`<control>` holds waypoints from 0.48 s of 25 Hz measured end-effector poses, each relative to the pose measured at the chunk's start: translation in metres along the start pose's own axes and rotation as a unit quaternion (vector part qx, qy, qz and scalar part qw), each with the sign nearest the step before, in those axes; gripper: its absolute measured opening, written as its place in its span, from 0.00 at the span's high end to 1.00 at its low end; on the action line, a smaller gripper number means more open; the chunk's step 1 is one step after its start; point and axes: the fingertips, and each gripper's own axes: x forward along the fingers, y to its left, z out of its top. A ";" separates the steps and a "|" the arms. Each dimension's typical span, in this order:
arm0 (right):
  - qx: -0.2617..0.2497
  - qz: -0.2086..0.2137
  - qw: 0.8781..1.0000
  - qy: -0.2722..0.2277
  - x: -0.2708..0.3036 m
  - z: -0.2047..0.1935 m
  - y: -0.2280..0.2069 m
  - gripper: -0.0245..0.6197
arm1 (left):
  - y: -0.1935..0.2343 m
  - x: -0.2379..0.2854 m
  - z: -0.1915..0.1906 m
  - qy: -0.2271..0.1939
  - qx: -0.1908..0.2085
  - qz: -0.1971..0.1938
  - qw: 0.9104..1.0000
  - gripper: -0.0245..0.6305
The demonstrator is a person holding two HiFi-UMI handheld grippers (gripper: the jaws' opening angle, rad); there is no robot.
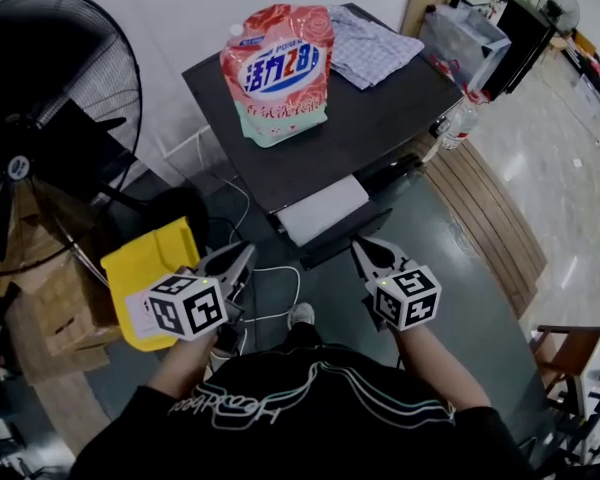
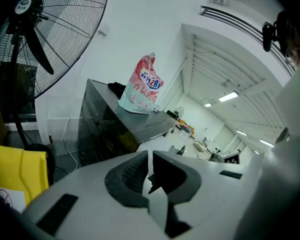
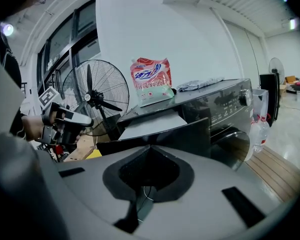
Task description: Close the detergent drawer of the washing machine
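Observation:
The black washing machine (image 1: 380,118) stands ahead of me, and its detergent drawer (image 1: 323,208) is pulled out towards me, pale inside with a black front panel. In the right gripper view the drawer (image 3: 155,125) juts out just past the jaws. My left gripper (image 1: 244,255) is shut and empty, left of the drawer and apart from it. The right gripper (image 1: 364,249) is also shut and empty, its tip close to the drawer's front at the right. The left gripper view shows its closed jaws with the machine (image 2: 105,126) beyond them.
A pink detergent bag (image 1: 277,73) and a folded cloth (image 1: 372,43) lie on the machine's top. A big black fan (image 1: 50,118) stands at the left, with a yellow bin (image 1: 155,263) and cardboard boxes (image 1: 60,313) below it. A water bottle (image 1: 458,123) and a wooden platform (image 1: 490,218) are at the right.

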 end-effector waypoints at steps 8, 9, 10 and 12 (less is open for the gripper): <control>0.005 0.004 1.000 -0.004 0.028 0.015 0.002 0.92 | 0.016 0.007 0.020 0.001 0.003 -0.001 1.000 0.89; 0.004 0.005 1.000 -0.003 0.031 0.016 0.002 0.92 | 0.017 0.007 0.023 0.000 0.004 -0.002 1.000 0.89; 0.003 0.004 1.000 -0.001 0.033 0.018 0.003 0.92 | 0.019 0.008 0.025 0.000 0.005 -0.003 1.000 0.89; 0.000 0.003 1.000 0.002 0.037 0.020 0.004 0.92 | 0.022 0.008 0.030 0.000 0.007 -0.005 1.000 0.89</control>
